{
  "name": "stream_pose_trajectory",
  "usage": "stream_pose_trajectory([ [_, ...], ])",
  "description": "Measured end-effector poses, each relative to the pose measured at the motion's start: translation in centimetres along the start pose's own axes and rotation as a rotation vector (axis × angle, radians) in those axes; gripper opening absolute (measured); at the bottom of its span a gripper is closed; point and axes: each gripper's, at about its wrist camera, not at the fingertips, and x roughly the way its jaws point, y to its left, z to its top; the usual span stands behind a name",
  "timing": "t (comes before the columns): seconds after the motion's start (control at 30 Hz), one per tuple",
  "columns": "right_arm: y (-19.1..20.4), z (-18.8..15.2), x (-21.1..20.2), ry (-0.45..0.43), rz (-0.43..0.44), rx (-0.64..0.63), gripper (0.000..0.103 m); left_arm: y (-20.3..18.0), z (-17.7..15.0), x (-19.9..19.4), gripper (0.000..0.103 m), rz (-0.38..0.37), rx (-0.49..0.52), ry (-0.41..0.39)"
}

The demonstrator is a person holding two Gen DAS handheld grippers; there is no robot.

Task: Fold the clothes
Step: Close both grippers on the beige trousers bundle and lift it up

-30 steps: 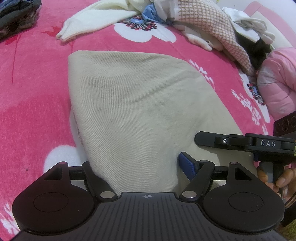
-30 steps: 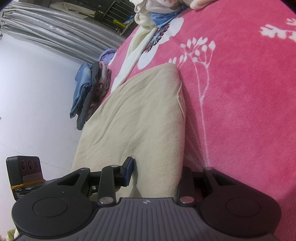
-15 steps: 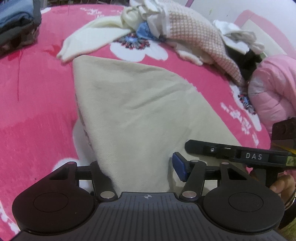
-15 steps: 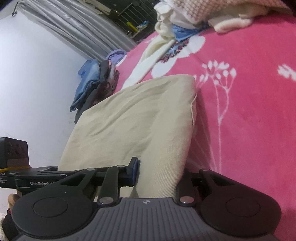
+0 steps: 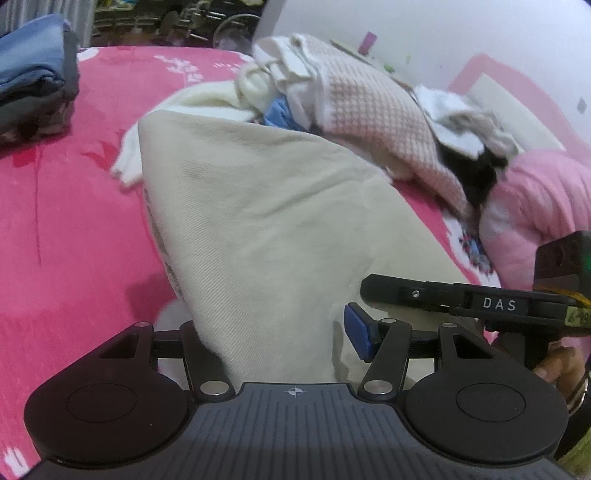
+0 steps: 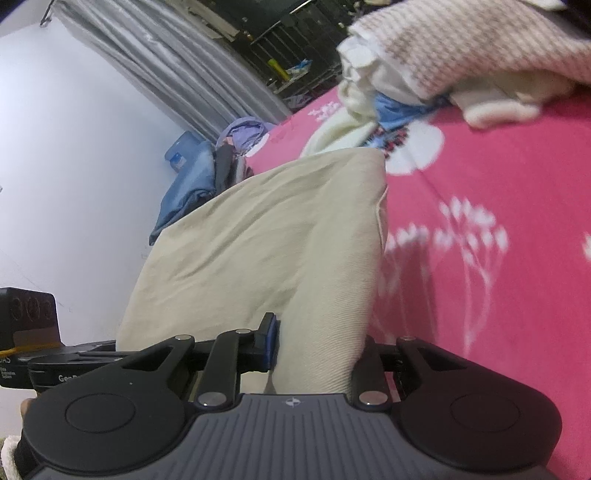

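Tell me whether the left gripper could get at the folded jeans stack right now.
Probably not as things stand. The left gripper has the beige garment between its jaws, and the jeans stack lies apart at the far left of the pink blanket. It would likely have to let go first.

Pink floral bedspread (image 5: 74, 206), grey curtain (image 6: 155, 62), white wall (image 6: 66, 155), dark metal rack (image 6: 280, 33) behind.

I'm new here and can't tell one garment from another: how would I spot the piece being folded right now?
Start from the pink flowered bedspread. In its middle lies a plain beige cloth, its near edge between the jaws of both grippers. Unlike the pink-checked knit in the heap behind it, it has no pattern.
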Motion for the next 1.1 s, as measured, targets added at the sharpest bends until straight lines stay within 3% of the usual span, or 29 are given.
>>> stream_pose_trajectory([
  [0.37,7.5,8.9,6.7,-0.003,0.084,-0.169,0.025,5.7,6.9,-4.2,0.057,0.059,-0.038,-0.179],
  [0.53,13.2,14.2,12.3,-0.021,0.164,-0.253,0.025,9.8,11.2,-7.9,0.057,0.146,-0.026,-0.284],
  [0.67,18.2,18.2,17.8,-0.046,0.247,-0.310,0.025,13.2,15.0,-10.8,0.057,0.258,-0.003,-0.381],
  [0.83,22.5,22.8,25.3,-0.059,0.349,-0.266,0.024,17.8,19.3,-12.9,0.057,0.364,-0.023,-0.461],
  [1.1,25.3,26.7,35.4,-0.010,0.395,-0.133,0.023,25.8,24.5,-13.3,0.058,0.365,-0.122,-0.438],
])
